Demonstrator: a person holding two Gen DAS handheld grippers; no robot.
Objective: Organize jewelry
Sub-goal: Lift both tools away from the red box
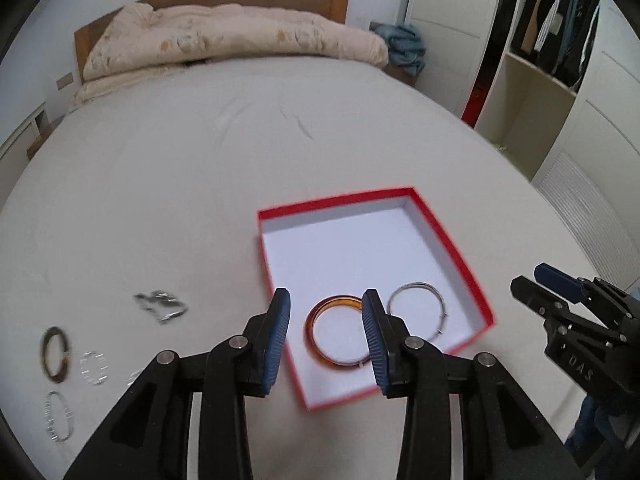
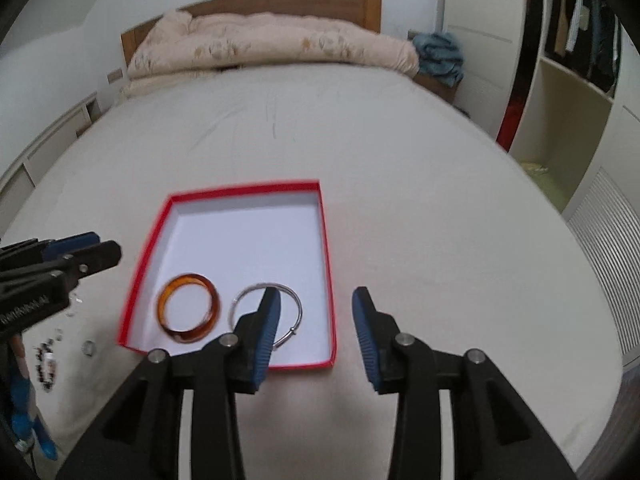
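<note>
Bangles (image 1: 335, 330) lie boxed; both claws (image 1: 326, 336) (image 2: 316, 332) part-open, empty.

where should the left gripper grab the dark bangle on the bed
Take the dark bangle by its rim, coming from above: it lies flat on the bed, so one finger goes inside the ring and one outside. The far arc looks safest, since small silver pieces lie close to its right. The left gripper is open and empty.
</note>
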